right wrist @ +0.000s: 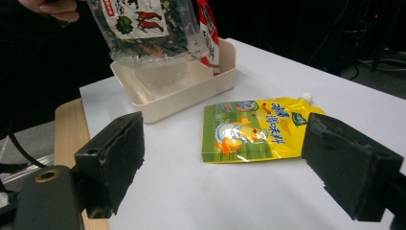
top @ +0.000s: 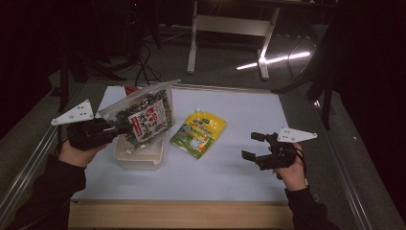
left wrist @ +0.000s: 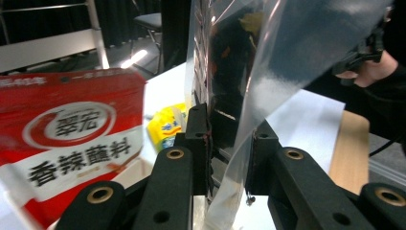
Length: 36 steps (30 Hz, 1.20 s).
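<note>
- The left gripper (top: pixel 116 128) pinches one clear bag of dark dried food (top: pixel 143 116) by its edge; the left gripper view shows the plastic film clamped between the jaws.
- The bag hangs tilted above the cream tub (top: pixel 139 158), its lower end over the tub's open top, which reads as a bag about to be lowered in.
- One red packet (right wrist: pixel 207 24) already stands on edge inside the tub at its far end, probably placed upright so that more packets fit beside it.
- One yellow spouted pouch (top: pixel 198 132) lies flat on the white surface (top: pixel 239 167), just beside the tub and apart from it, likely next in line.
- The right gripper (top: pixel 253 146) hovers over the surface with its jaws spread wide and nothing between them; in the right gripper view they frame the yellow pouch, so it seems lined up for that pick.
- Count: three packages, one tub, two grippers.
</note>
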Each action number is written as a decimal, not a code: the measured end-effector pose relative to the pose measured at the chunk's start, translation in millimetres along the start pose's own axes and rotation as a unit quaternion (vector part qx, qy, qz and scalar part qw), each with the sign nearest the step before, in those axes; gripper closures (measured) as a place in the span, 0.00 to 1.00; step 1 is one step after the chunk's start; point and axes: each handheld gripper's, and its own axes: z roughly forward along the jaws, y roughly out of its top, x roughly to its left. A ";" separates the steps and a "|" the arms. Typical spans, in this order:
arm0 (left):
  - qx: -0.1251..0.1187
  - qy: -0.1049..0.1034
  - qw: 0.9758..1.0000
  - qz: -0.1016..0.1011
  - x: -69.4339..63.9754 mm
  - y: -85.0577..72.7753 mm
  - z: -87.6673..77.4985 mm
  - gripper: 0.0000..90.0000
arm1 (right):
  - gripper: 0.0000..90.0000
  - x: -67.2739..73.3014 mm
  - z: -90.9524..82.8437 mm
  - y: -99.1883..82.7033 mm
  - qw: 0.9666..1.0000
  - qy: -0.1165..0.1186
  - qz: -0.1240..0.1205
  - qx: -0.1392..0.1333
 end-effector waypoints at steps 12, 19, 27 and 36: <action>0.038 0.035 0.998 -0.020 22.5 -15.4 -1.5 0.86 | 0.16 -0.9 1.1 -0.2 1.000 0.000 0.000 0.004; 0.061 0.032 0.998 -0.014 27.3 -19.5 9.2 0.86 | 0.16 -1.9 -0.2 -0.5 1.000 -0.001 0.002 0.005; 0.064 0.027 0.997 -0.019 37.9 -21.1 17.1 0.86 | 0.16 -1.8 1.8 -2.0 1.000 0.002 0.002 0.009; 0.062 0.022 0.998 -0.016 49.8 -31.7 22.3 0.86 | 0.16 -1.2 5.7 -4.5 1.000 0.005 0.004 0.015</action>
